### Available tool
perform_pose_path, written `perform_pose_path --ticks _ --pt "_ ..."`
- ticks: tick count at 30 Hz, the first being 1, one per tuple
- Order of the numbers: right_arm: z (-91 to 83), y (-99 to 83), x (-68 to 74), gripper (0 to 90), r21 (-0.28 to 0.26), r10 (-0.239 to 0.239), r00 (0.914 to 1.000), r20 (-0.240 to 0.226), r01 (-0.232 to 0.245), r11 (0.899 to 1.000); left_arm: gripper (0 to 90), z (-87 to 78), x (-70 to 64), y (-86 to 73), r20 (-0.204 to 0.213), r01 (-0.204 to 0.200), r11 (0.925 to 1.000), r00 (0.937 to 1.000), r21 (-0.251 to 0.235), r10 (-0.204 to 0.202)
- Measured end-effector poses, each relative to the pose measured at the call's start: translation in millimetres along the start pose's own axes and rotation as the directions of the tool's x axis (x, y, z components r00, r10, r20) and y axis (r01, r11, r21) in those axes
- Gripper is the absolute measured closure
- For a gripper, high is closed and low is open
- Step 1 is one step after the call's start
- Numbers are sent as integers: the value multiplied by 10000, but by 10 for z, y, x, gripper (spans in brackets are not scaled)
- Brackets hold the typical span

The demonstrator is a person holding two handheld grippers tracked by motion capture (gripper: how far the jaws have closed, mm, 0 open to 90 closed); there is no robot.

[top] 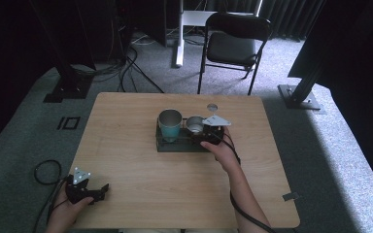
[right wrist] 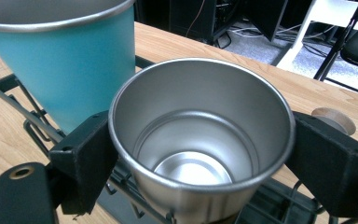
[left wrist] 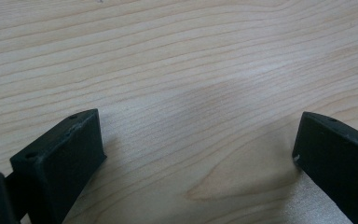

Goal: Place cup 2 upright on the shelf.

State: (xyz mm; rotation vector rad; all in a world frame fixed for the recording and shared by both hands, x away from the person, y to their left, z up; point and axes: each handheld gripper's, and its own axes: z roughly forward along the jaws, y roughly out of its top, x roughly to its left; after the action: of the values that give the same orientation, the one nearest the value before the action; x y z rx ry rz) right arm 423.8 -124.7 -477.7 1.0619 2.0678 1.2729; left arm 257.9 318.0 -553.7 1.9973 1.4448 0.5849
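Note:
A dark wire rack [top: 175, 146] sits at the middle of the wooden table [top: 141, 194]. A teal cup [top: 170, 124] stands upright in its left part. Just to the right is a bare steel cup [top: 194, 124], empty inside. My right gripper [top: 208, 132] reaches it from the near right. In the right gripper view both jaws press the sides of the steel cup [right wrist: 200, 140], with the teal cup [right wrist: 65, 60] close behind on the left. My left gripper [top: 98, 192] rests at the table's near left corner. Its jaws stand wide apart over bare wood [left wrist: 198, 140].
A small round wooden disc [top: 212, 107] lies on the table just behind the rack, also seen past the right jaw [right wrist: 333, 119]. A black folding chair [top: 233, 46] stands beyond the far edge. A black cable loop [top: 46, 172] hangs off the left side.

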Motion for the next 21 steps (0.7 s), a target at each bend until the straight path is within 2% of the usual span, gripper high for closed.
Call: perform_pose_path --ticks 21 --pt "-260 -87 -40 124 -460 -4 9999 -121 -1 9989 23 0 0 0 0 0 10000 10000 1 0"
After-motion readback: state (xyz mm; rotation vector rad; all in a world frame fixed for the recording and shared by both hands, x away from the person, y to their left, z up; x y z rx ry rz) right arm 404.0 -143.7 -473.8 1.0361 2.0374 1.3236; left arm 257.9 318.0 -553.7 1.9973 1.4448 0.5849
